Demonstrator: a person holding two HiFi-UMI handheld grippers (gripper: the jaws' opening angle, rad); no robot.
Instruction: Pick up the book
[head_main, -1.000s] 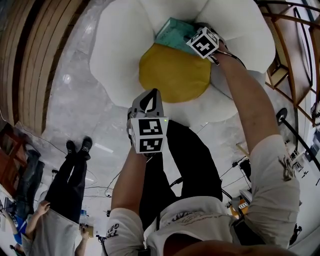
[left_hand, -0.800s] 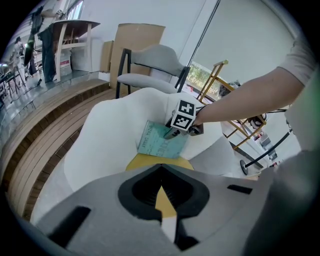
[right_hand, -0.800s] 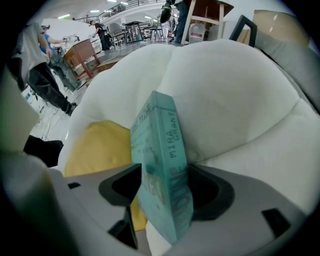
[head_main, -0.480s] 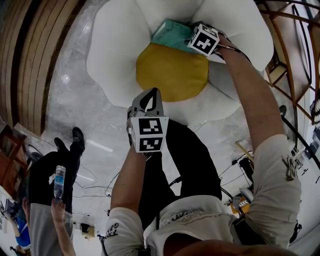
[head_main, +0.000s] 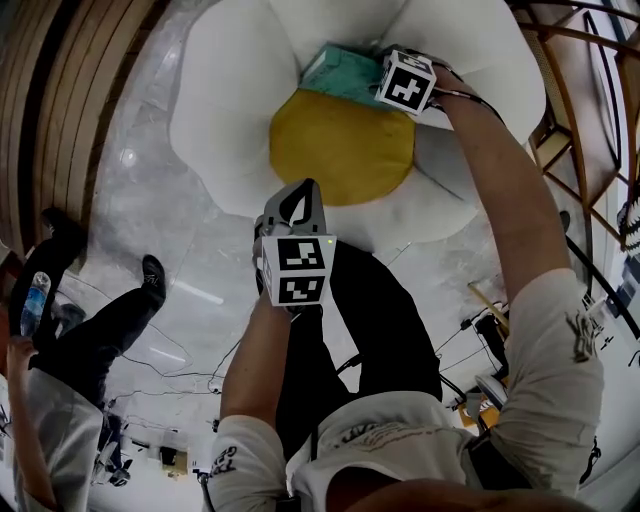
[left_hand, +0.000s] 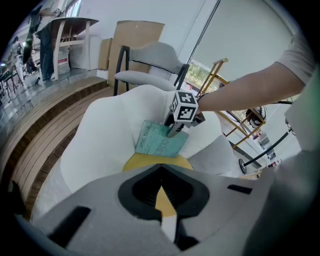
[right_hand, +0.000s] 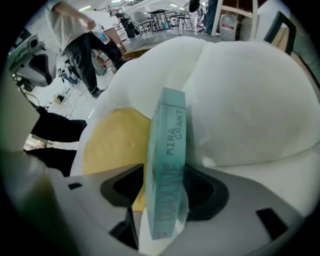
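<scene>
Although the book has barely shifted over the last second, your hold on it looks settled. It stands on edge at the far rim of the yellow centre of the flower-shaped cushion, backed by the white petal beyond that centre. In the right gripper view the teal spine runs straight up between the two jaws, which are closed on the covers from either side. Your right gripper has stayed at the book's right end, just past the yellow centre's far right rim, and has only crept a little.

I judge that the grasp is made and the lift has hardly begun, since the book's lower edge still sits near the yellow centre. Raise it straight, because a grip at one end could let the other end sag.

Your left gripper hangs on the near side of the yellow centre, jaws drawn together on nothing. Well left of the yellow centre, a bystander holding a bottle has walked farther away.
</scene>
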